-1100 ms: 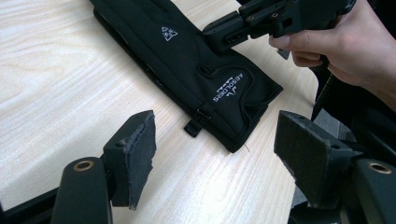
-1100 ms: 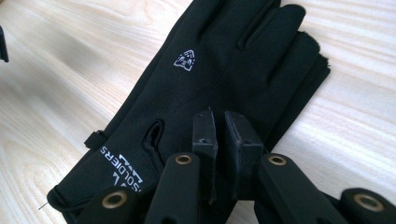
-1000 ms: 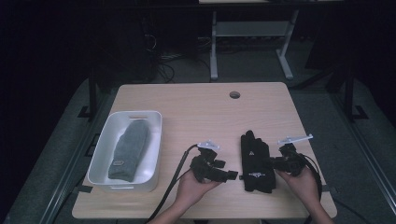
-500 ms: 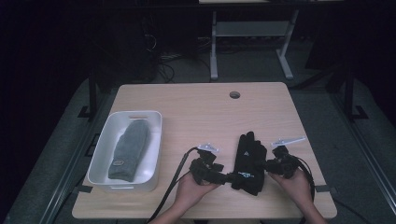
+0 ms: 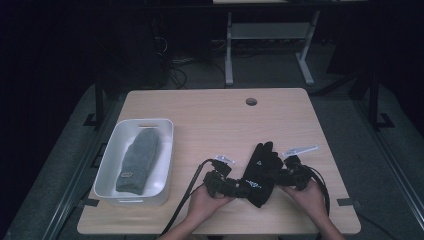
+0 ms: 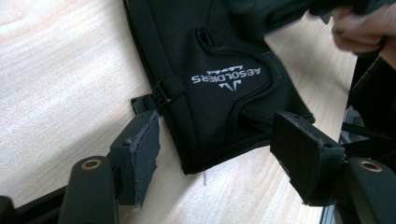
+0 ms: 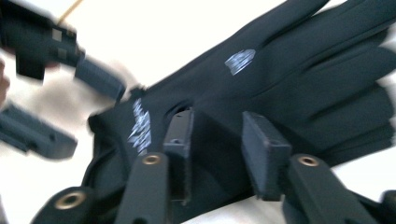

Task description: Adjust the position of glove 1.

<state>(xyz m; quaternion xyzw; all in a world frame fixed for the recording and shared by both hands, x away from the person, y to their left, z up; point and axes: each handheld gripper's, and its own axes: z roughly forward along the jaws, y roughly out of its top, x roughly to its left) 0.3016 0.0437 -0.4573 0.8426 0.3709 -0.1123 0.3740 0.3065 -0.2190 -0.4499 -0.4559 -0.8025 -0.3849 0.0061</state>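
Note:
A black glove (image 5: 260, 172) with a white logo lies slanted on the wooden table (image 5: 210, 120) between the two hands. My left gripper (image 5: 239, 189) points at its cuff. In the left gripper view the cuff (image 6: 210, 79) lies between the two pads (image 6: 142, 154) without touching them; these jaws have just been closing a little. My right gripper (image 5: 283, 176) sits at the glove's other edge. Its jaws have just been opening, and in the right gripper view they (image 7: 217, 149) stand apart over the glove's palm (image 7: 280, 79).
A white tub (image 5: 114, 165) at the table's left holds a grey mitten (image 5: 137, 160). A round cable hole (image 5: 251, 101) sits near the far edge. Cables trail from both grippers off the front edge. Bare wood lies between the tub and the glove.
The glove has swung from lying straight to slanting, with its cuff now toward the left gripper. The right hand has shifted slightly left. The left hand has stayed put.

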